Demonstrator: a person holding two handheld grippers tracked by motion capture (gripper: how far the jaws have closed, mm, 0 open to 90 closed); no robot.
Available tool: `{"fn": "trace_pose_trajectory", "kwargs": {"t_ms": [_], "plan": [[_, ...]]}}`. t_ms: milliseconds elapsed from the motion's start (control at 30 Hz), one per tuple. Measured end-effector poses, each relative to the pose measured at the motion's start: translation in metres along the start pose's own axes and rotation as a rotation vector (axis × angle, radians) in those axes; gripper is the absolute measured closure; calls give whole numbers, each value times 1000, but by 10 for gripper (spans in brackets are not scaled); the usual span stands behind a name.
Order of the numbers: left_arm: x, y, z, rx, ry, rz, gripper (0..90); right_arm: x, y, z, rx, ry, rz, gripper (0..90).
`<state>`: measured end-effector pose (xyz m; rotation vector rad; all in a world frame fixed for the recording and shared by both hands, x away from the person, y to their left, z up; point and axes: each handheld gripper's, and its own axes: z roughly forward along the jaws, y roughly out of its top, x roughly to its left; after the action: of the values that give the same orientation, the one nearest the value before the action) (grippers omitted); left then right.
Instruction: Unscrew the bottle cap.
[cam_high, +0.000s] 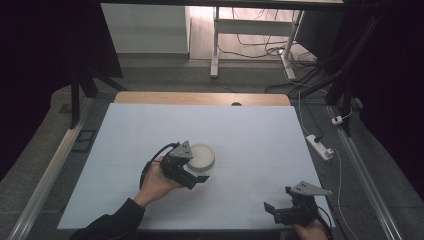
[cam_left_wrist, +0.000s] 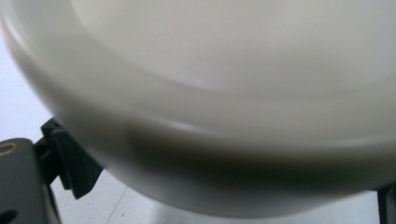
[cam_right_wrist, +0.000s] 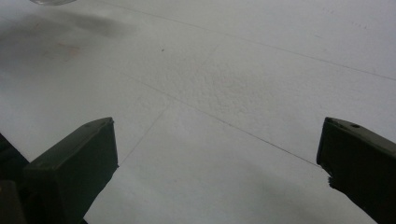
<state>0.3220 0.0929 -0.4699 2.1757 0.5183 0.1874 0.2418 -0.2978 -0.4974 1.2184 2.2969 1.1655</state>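
- Where the white bench (cam_high: 250, 135) is brightest, near its middle, sits a small round white dish (cam_high: 204, 154), shallow, with a thick rolled rim, lying flat and apart from anything else.
- The left claw (cam_high: 200, 176) is at the dish's near edge. In the left gripper view the dish (cam_left_wrist: 224, 93) looms blurred and very close, one black jaw showing at the lower left beside the rim and the other barely at the lower right, so the claw looks spread around the near side of the dish. Whether it already presses on the rim I cannot tell, as that view is too close and soft.
- The right claw (cam_high: 278, 200) hovers low over the bench's near right corner, well apart from the dish, jaws spread wide with nothing between them and bare bench surface (cam_right_wrist: 224, 93) beyond.
- Judging by its glaze-like sheen and thick wall, the dish is probably ceramic or hard plastic: stiff, fairly light for its size, smooth enough to slip, and liable to chip if dropped.
- The best hold is likely across the rim, one jaw inside and one outside the wall, squeezed firmly and lifted level.
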Motion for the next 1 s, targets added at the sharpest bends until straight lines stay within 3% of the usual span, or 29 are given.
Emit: {"fn": "trace_pose_trajectory", "kwargs": {"t_ms": [567, 1000], "plan": [[0, -2, -1, -16, 2, -7, 76, 8, 6, -2, -33, 16, -46, 0], [1, -3, 0, -17, 8, -11, 76, 22, 27, 3, -107, 94, -116, 0]]}}
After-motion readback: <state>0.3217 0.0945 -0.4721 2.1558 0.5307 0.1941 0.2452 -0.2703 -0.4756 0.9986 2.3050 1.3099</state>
